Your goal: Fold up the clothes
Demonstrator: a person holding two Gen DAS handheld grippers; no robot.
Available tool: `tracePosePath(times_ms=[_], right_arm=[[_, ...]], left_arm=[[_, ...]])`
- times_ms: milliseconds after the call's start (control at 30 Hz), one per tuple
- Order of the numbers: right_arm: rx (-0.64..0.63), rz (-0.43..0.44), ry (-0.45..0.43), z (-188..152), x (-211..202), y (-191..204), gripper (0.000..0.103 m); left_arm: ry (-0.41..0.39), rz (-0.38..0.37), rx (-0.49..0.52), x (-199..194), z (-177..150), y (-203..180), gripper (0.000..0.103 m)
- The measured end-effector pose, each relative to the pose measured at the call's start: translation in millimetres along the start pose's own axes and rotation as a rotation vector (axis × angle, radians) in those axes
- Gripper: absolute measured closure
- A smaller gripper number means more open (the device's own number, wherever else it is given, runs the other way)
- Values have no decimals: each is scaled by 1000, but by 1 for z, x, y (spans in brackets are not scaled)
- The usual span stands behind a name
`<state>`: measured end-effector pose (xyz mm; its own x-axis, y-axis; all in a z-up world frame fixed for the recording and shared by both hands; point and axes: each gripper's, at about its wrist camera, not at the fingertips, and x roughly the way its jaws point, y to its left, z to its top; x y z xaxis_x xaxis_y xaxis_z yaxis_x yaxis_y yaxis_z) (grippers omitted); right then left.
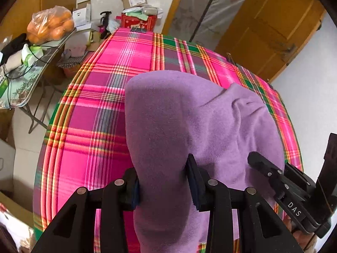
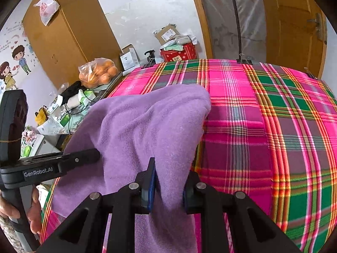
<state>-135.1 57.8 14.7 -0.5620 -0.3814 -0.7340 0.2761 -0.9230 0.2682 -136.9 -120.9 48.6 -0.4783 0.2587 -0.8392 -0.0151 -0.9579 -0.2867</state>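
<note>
A purple fleece garment point(image 1: 189, 116) lies bunched on the pink plaid tablecloth point(image 1: 101, 97), and its near edge is lifted. My left gripper point(image 1: 164, 187) is shut on a thick fold of that edge, with cloth filling the gap between its pads. In the right wrist view the same purple garment point(image 2: 147, 122) rises from the table to my right gripper point(image 2: 169, 187), which is shut on another fold. Each gripper shows in the other's view: the right gripper point(image 1: 273, 177) beside the garment's right side, the left gripper point(image 2: 63, 162) at its left side, held by a hand point(image 2: 31, 210).
A folding side table point(image 1: 31, 78) stands left of the plaid table, carrying a bag of oranges point(image 1: 50, 24), cables and packets. Boxes and a red tin point(image 1: 139, 21) are stacked past the far edge. Binder clips point(image 2: 244, 61) hold the tablecloth. A wooden door point(image 1: 273, 25) is at the back right.
</note>
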Motion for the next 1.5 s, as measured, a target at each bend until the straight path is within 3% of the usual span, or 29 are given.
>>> tracePosePath(times_ms=[333, 567, 700, 900, 1500], right_arm=[[-6, -12, 4, -6, 20, -10, 79], [8, 18, 5, -11, 19, -19, 72], [6, 29, 7, -21, 11, -23, 70], [-35, 14, 1, -43, -5, -20, 70], [-57, -22, -11, -95, -42, -12, 72]], left_arm=[[3, 5, -12, 23, 10, 7, 62], [1, -28, -42, 23, 2, 19, 53], [1, -64, -74, 15, -6, 28, 53], [-39, -60, -76, -1, -31, 31, 53], [-61, -99, -148, -25, -78, 43, 54]])
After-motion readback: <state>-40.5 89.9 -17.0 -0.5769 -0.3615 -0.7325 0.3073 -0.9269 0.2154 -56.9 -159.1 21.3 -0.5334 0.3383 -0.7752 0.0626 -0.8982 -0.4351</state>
